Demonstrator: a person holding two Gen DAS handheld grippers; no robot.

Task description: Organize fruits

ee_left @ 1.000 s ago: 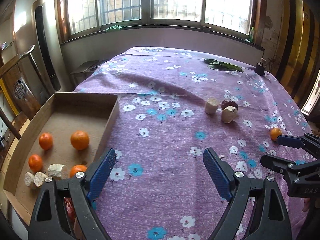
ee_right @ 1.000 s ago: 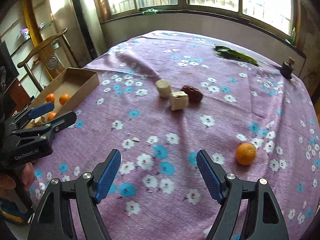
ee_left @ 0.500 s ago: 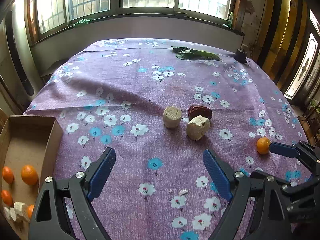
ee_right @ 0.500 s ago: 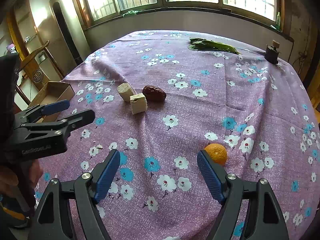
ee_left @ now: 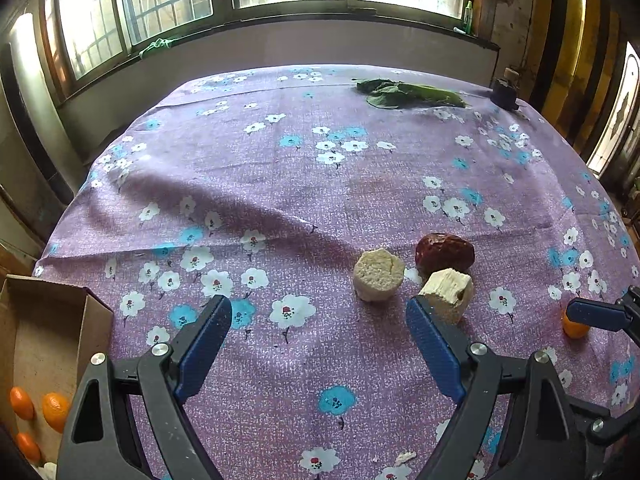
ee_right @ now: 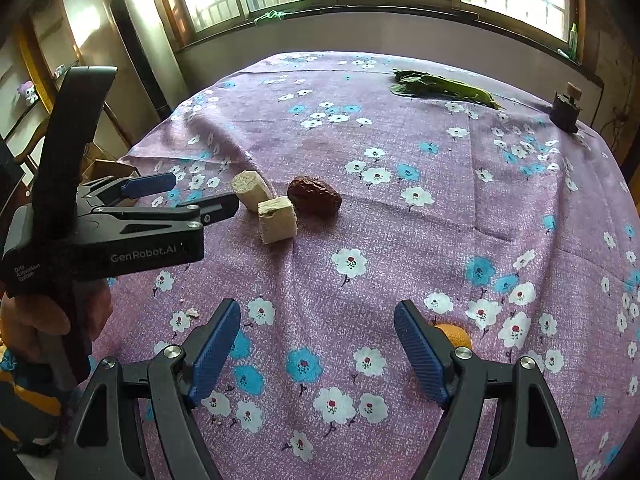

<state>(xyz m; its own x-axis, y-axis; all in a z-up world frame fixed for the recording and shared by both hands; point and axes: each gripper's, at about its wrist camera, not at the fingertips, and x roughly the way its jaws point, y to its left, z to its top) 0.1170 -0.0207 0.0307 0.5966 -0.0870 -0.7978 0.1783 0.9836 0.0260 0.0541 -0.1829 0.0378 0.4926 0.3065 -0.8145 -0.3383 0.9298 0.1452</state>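
Observation:
Two pale chunks, a round one (ee_left: 378,275) and a squarish one (ee_left: 447,292), lie beside a dark red date (ee_left: 444,254) on the purple flowered cloth; the squarish chunk (ee_right: 277,219) and the date (ee_right: 314,200) also show in the right wrist view. My left gripper (ee_left: 318,338) is open and empty, its right finger close to the squarish chunk. A small orange (ee_right: 454,335) lies just behind the right finger of my right gripper (ee_right: 318,346), which is open and empty. The orange (ee_left: 574,326) also shows in the left wrist view.
A cardboard box (ee_left: 44,344) with several oranges (ee_left: 55,410) sits off the table's left edge. Green leaves (ee_left: 408,94) and a small dark jar (ee_left: 505,90) lie at the far edge. The left gripper's body (ee_right: 120,224) fills the left of the right wrist view.
My left gripper has swung right from the box and closed in on the chunks and date. My right gripper has moved closer to the orange, now behind its right finger.

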